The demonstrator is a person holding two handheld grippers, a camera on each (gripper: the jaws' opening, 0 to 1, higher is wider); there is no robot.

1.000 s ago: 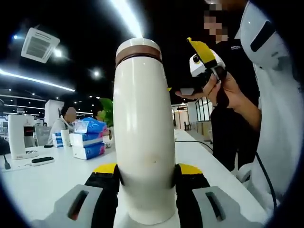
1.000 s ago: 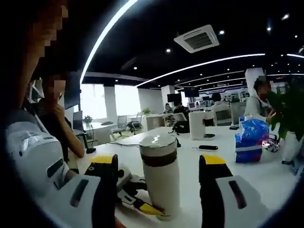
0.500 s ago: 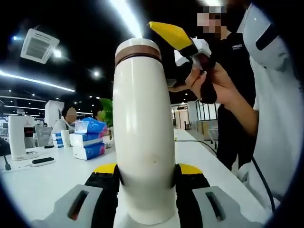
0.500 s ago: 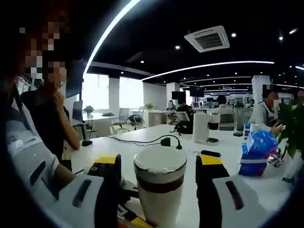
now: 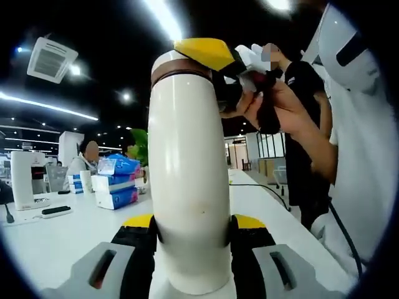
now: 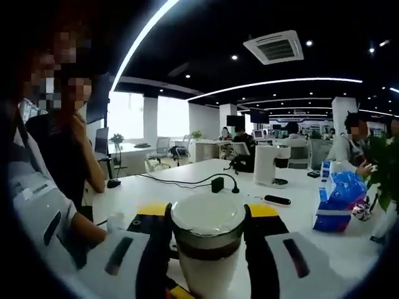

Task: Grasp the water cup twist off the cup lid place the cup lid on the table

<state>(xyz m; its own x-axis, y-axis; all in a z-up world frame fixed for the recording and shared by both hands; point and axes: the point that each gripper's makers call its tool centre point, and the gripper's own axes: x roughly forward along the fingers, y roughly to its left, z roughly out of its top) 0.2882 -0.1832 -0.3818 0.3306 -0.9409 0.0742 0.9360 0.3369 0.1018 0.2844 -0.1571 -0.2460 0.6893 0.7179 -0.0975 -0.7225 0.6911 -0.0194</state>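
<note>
The right gripper (image 6: 207,218) has come in closer than before, and now its two jaws sit on both sides of the lid (image 6: 207,213). A moment ago they stood wide apart with the cup between them. The jaws press on the lid's sides, so the gripper has hold of it. In the left gripper view, the right gripper's yellow tip (image 5: 206,53) is at the top of the cup (image 5: 189,180), and a hand (image 5: 274,106) holds that gripper.

The left gripper (image 5: 192,240) squeezes the low part of the cup, with a jaw tight on each side. The cup is white and tall and stands upright over the white table (image 5: 56,237). The lid is still on top of it, above a brown band (image 5: 181,70).

Blue packs (image 5: 115,180) sit farther back on the table.
</note>
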